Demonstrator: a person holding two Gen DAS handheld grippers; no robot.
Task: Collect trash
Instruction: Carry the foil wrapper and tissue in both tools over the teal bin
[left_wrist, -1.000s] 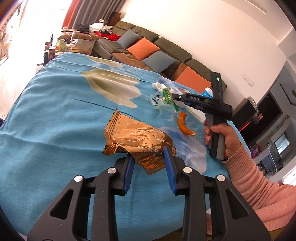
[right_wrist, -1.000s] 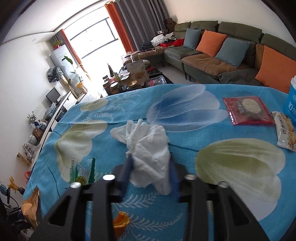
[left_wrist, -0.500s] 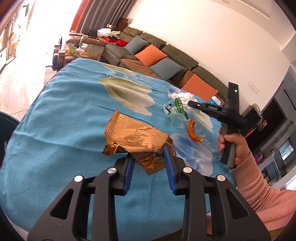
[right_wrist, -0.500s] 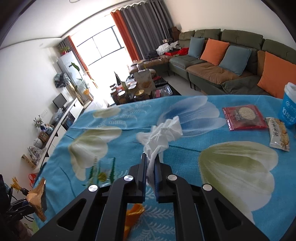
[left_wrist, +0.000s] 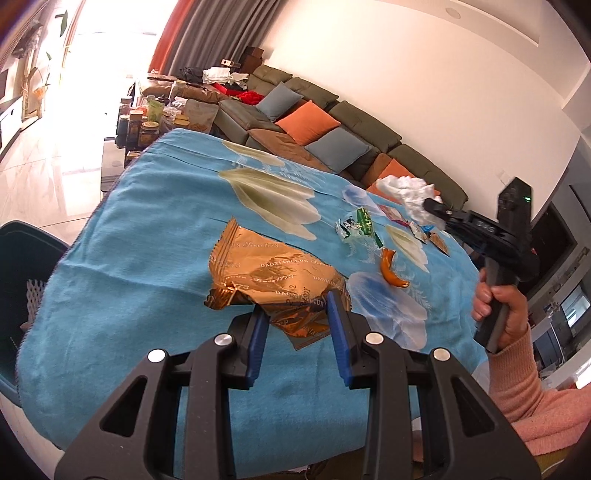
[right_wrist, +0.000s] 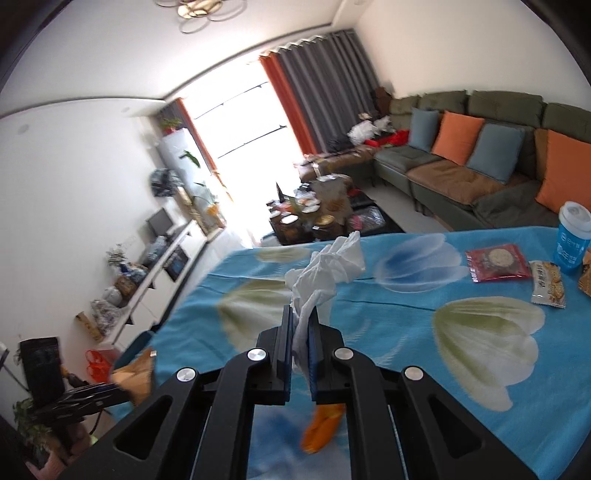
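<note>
At left, left hand-held gripper (left_wrist: 295, 317) angled down over the surface (left_wrist: 129, 258), jaws partly closed, clamping gold foil wrapper (left_wrist: 273, 273). Further right on blue floral cloth: green-white wrapper (left_wrist: 356, 225), orange peel (left_wrist: 391, 273). At right, right hand-held gripper (right_wrist: 300, 328) gripped by hand (left_wrist: 498, 310) in pink sleeve (left_wrist: 535, 398), raised clear of cloth, pinched tight on crumpled white tissue (right_wrist: 325, 273). Beyond: green sofa (left_wrist: 351, 122), orange and blue cushions, bright window.
</note>
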